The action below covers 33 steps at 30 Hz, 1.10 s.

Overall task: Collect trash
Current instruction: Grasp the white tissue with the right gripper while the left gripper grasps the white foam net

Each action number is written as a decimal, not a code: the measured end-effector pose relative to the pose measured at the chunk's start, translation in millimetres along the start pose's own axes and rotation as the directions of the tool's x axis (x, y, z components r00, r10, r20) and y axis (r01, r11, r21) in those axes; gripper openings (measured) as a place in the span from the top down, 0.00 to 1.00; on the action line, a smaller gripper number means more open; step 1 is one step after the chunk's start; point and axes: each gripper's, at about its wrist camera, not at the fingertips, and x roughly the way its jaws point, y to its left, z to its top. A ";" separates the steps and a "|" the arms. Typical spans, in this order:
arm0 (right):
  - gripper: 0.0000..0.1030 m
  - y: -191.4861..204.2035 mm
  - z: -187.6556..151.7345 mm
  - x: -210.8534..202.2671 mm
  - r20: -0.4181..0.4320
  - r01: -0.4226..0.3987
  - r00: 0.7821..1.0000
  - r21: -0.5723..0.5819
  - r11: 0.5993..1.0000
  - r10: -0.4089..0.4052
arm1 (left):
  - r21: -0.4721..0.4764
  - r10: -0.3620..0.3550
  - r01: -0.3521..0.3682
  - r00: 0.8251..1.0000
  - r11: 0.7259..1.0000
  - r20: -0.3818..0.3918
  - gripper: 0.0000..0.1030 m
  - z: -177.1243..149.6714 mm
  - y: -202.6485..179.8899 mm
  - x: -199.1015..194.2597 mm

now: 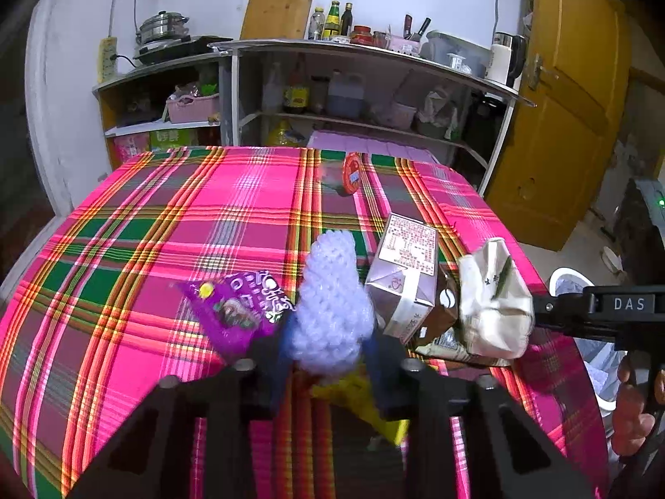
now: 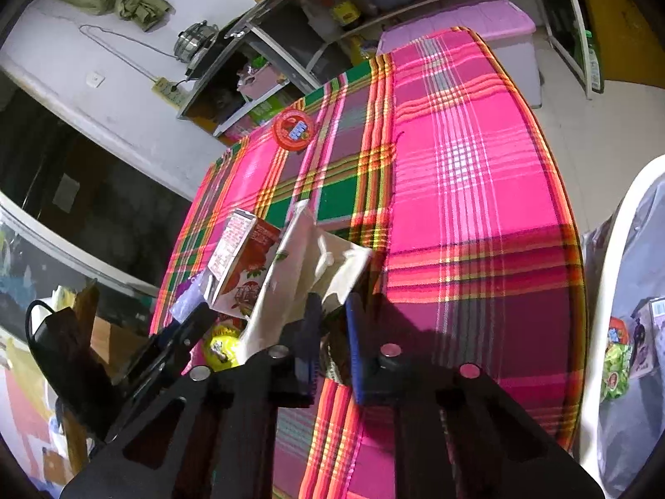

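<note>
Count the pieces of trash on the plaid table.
6, maybe more hidden: red-lidded jar at the far end; juice carton mid-pile; purple wrapper left of the lilac knitted piece; crumpled white bag; yellow item nearest.

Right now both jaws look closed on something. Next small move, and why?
Probably lift the right gripper and swing its white wrapper to the lined bin beside the table: the jaws look shut on it, and the bin already holds trash. The left gripper, shut on the lilac knitted piece, could follow.
</note>
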 end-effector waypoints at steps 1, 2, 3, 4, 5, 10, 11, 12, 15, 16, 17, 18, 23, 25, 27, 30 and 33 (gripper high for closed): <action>0.92 1.1 -0.1 -1.3 0.005 -0.001 1.000 -0.006 1.000 0.001 | 0.001 -0.003 0.003 1.000 1.000 0.002 0.76 -0.4 -0.2 -0.6; 0.93 2.7 -0.2 -3.1 0.010 -0.002 1.000 -0.013 1.000 0.002 | 0.003 -0.003 0.003 1.000 1.000 0.006 0.77 -0.8 -0.3 -1.9; 0.94 4.3 -0.2 -4.6 0.015 -0.005 1.000 -0.018 1.000 0.005 | 0.006 -0.002 0.002 1.000 1.000 0.011 0.78 -1.4 -0.8 -3.2; 0.94 5.9 1.0 -5.3 0.019 -0.008 1.000 -0.024 1.000 0.008 | 0.008 -0.003 0.003 1.000 1.000 0.016 0.79 -2.2 -1.6 -5.2; 0.94 7.2 0.6 -7.2 0.023 -0.010 1.000 -0.029 1.000 0.011 | 0.006 -0.004 0.004 1.000 1.000 0.019 0.79 -2.5 -2.1 -6.8; 0.96 13.7 -4.2 -16.7 0.039 -0.016 0.999 -0.060 0.998 0.018 | -0.019 -0.003 0.004 0.999 1.000 0.048 0.80 -5.9 -0.4 -23.3; 0.96 14.3 -5.5 -20.3 0.043 -0.017 0.999 -0.064 0.998 0.020 | -0.023 -0.002 0.004 0.999 1.000 0.053 0.80 -6.2 -0.3 -26.8; 0.96 15.1 -6.7 -23.2 0.048 -0.018 0.999 -0.069 0.997 0.021 | -0.027 0.000 0.002 0.998 1.000 0.060 0.80 -6.8 -0.4 -31.4; 0.96 18.8 -10.1 -35.0 0.066 -0.015 0.998 -0.088 0.996 0.021 | -0.035 -0.003 0.005 0.997 0.999 0.078 0.81 -8.9 -0.4 -45.6; 0.96 20.4 -12.1 -39.1 0.074 -0.011 0.997 -0.097 0.995 0.018 | -0.037 -0.004 0.007 0.996 0.999 0.084 0.81 -9.8 -1.2 -50.9; 0.96 21.4 -13.7 -42.5 0.079 -0.009 0.997 -0.102 0.995 0.017 | -0.037 -0.004 0.007 0.996 0.999 0.091 0.81 -10.4 -2.8 -56.2; 0.96 22.1 -15.7 -45.7 0.083 -0.007 0.996 -0.107 0.994 0.016 | -0.036 -0.005 0.009 0.995 0.999 0.095 0.81 -11.2 -4.1 -60.3; 0.96 22.6 -28.8 -61.0 0.098 0.008 0.995 -0.129 0.992 0.004 | -0.039 -0.024 0.028 0.994 0.999 0.105 0.81 -18.3 -14.1 -80.4; 0.96 20.9 -34.5 -68.2 0.109 0.018 0.994 -0.135 0.991 -0.003 | -0.034 -0.035 0.039 0.994 0.999 0.108 0.81 -21.8 -20.2 -88.2; 0.96 18.1 -39.7 -76.8 0.120 0.026 0.993 -0.136 0.990 -0.009 | -0.027 -0.043 0.046 0.993 0.999 0.112 0.81 -25.6 -27.2 -95.0; 0.96 13.3 -48.1 -89.3 0.136 0.035 0.991 -0.136 0.990 -0.017 | -0.016 -0.064 0.066 0.991 0.998 0.121 0.81 -31.3 -39.7 -108.0; 0.96 8.5 -57.7 -103.2 0.150 0.047 0.988 -0.140 0.989 -0.026 | -0.005 -0.085 0.086 0.989 0.996 0.124 0.81 -36.9 -52.7 -118.2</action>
